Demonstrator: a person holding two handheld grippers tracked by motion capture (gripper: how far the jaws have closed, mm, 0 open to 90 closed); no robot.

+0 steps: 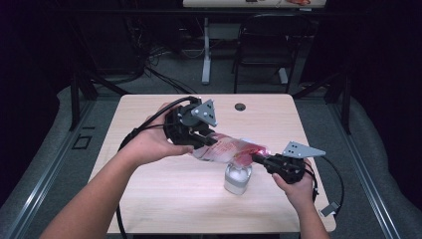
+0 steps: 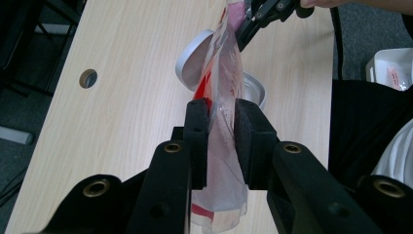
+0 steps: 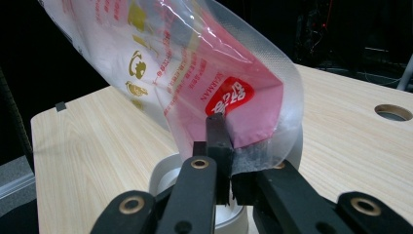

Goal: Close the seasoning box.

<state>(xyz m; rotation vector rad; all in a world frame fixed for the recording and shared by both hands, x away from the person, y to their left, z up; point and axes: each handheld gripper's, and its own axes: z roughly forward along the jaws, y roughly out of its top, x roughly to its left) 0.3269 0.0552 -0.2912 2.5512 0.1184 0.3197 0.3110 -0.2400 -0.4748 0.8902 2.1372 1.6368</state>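
2 grippers are holding 1 clear plastic pouch over the pale wooden table in the high view. Your left gripper is pinching the pouch at its left end, and your right gripper is pinching the pink-printed right end, so the pouch is hanging stretched between them, sloping down toward the right. Just below that right end, a small white jar is standing on the table, and the pouch's low corner is sitting right above its mouth. Your left hand and your right hand are wrapping around the gripper bodies.

In the left gripper view, the jaws are pressing on the pouch from both sides, with the film bunched between the 2 black pads. Farther off, your right gripper is clamping the pouch's pink top corner. Behind the pouch, the jar's open rim and a round grey lid are lying on the table, the lid just beside the jar.

In the right gripper view, the jaws are pressed together on the pouch's sealed edge, next to a red label. The pouch is rising up and to the left from the jaws, and the white jar is sitting right behind them on the table.
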